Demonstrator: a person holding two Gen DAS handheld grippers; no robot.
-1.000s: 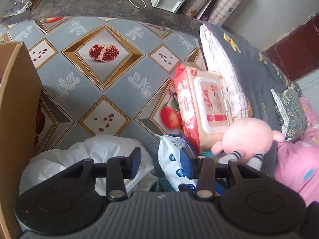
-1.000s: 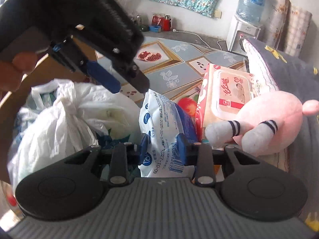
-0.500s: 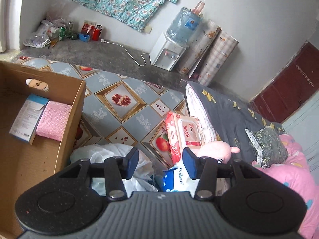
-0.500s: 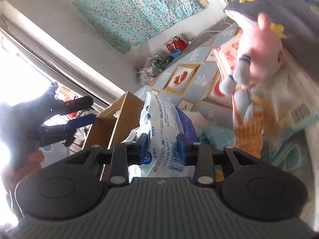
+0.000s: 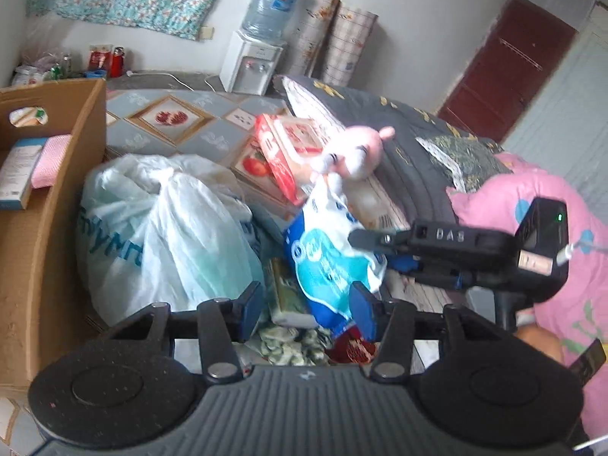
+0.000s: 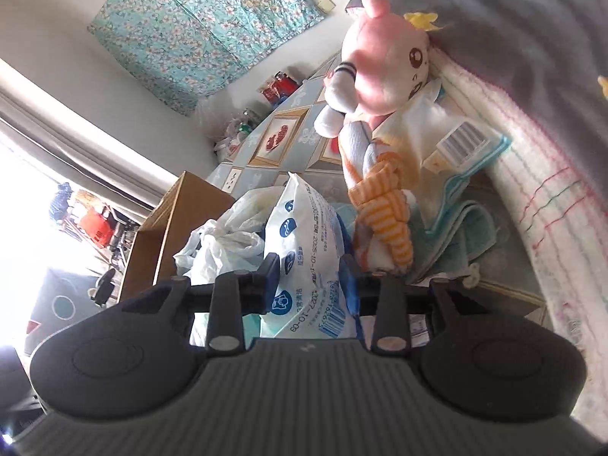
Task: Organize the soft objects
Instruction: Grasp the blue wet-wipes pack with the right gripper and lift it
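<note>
1. while the right gripper (image 6: 311,285) is clamped on the blue-and-white soft pack (image 6: 307,250), its jaws are opening a little, so the slippery film could slide out and drop among the clutter on the bed (image 5: 197,129) before it reaches the cardboard box (image 5: 53,174).
2. the pack is held up just beside the tied white plastic bag (image 5: 163,228) and in front of the pink plush toy (image 6: 383,60); a swing toward the box could drag the bag or knock the plush off the folded cloth under it.
3. the left gripper (image 5: 306,309) has its jaws apart with nothing pressed between them, close under the pack; the two grippers are near enough to bump, which i judge the likeliest way to jar the pack loose.
4. the box already holds a pink cloth (image 5: 51,161) and a small carton (image 5: 17,173), well apart from the pack.
5. writing: the right gripper's body shows "das" in the left view; the pack carries a barcode, round blue icons and a printed date i read as "2027-10-09".
6. the bag has teal lettering, too warped to read; the red wet-wipes pack (image 5: 288,148) has a label too blurred to read.
</note>
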